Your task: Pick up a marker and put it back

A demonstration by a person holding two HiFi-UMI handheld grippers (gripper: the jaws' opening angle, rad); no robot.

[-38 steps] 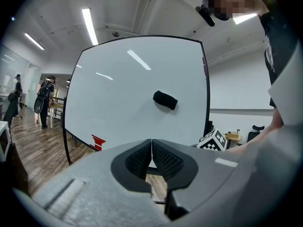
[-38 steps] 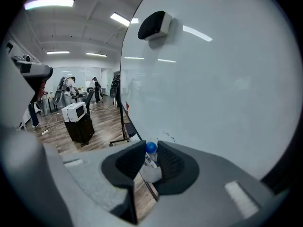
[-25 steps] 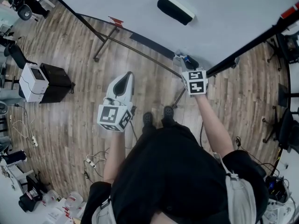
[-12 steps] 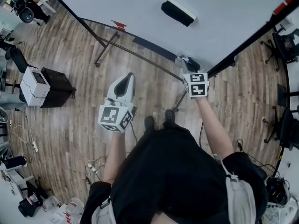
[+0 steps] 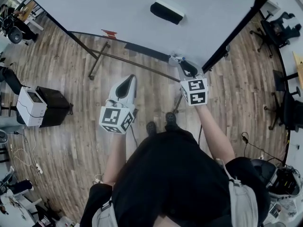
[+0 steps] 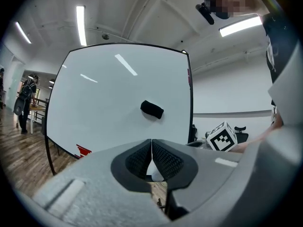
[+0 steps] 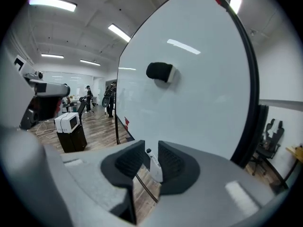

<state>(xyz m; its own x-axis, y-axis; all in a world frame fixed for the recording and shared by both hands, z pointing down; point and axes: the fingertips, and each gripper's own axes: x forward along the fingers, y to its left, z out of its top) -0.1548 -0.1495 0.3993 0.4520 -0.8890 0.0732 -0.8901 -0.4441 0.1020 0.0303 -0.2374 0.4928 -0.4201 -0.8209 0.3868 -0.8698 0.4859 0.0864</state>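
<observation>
- Left claw (image 6: 151,148) clenched, empty, idle near the person.
- Right claw (image 7: 150,161) released, jaws just narrowing round the white marker (image 7: 156,170) at the whiteboard (image 5: 118,13)'s lower right edge, gap still showing.
- Step: pickup. Next is probably a full squeeze, then lift.
- Versus earlier: right claw slightly higher, left unchanged.

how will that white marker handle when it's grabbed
The marker looks like a slim, rigid white tube, so it is probably stiff and light. Its round body would likely roll if nudged, and its smooth surface may be slippery.
</observation>
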